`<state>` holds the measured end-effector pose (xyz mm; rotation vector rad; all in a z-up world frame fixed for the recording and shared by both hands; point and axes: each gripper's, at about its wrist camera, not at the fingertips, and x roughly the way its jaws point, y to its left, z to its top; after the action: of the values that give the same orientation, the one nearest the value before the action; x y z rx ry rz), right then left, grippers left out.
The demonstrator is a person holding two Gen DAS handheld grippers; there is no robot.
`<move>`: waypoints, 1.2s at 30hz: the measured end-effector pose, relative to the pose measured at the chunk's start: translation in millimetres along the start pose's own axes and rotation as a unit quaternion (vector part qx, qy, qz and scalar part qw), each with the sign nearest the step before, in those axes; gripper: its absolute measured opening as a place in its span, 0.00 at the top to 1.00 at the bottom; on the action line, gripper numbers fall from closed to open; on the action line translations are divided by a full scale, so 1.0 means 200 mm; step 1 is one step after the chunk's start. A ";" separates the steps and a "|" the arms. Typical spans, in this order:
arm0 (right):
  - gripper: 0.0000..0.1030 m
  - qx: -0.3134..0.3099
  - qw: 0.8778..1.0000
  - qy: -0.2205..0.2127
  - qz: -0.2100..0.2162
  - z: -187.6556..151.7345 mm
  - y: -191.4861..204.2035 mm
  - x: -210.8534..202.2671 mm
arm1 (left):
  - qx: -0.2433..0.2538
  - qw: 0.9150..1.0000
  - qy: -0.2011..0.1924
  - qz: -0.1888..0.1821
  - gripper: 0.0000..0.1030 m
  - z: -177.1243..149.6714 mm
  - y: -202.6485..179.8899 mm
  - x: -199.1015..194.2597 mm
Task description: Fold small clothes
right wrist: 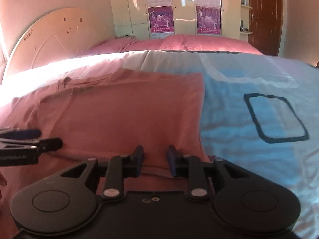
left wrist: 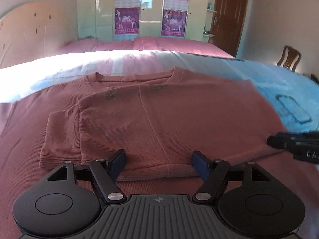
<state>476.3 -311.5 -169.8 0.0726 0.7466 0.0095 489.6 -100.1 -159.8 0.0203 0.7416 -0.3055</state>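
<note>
Holding both tongs over the pink sweater (left wrist: 159, 107) on the bed (right wrist: 249, 75), we see left tongs (left wrist: 159, 163) released; right tongs (right wrist: 155, 160) parted, gripping nothing.

Both wrist cams sit low and close over the bed (left wrist: 289, 83), angled down twd the wardrobe (left wrist: 151, 10). Left cam frames shirt (left wrist: 159, 109) centre, right cam its right edge; both share shirt, wardrobe.
</note>
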 end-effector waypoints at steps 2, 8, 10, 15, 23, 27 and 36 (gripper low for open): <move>0.76 0.004 1.000 0.001 0.007 0.04 -0.02 -0.01 | -0.014 1.000 -0.020 0.008 0.29 0.05 0.05 -0.02; 0.88 0.008 0.999 -0.036 0.021 0.37 0.01 0.26 | -0.011 1.000 -0.015 0.025 0.29 0.32 0.10 0.21; 0.90 0.007 0.999 -0.026 0.036 0.43 0.06 0.39 | -0.008 1.000 -0.003 0.021 0.29 0.39 0.04 0.29; 0.97 -0.017 0.999 -0.005 0.032 0.47 0.05 0.56 | 0.004 0.999 0.007 0.051 0.29 0.39 0.07 0.38; 0.79 0.048 0.998 -0.022 -0.022 0.49 -0.22 0.47 | -0.020 0.998 -0.006 0.067 0.16 0.31 0.22 0.21; 0.69 0.032 0.999 -0.021 0.026 0.35 -0.02 0.29 | 0.011 0.999 -0.012 0.034 0.16 0.19 0.02 0.05; 0.77 0.007 1.000 0.004 0.001 0.07 0.15 0.10 | 0.030 0.998 0.009 0.047 0.16 -0.02 0.01 -0.10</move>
<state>500.0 -281.9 -171.0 0.0867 0.7549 0.0065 473.7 -92.9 -150.2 0.1148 0.7472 -0.2372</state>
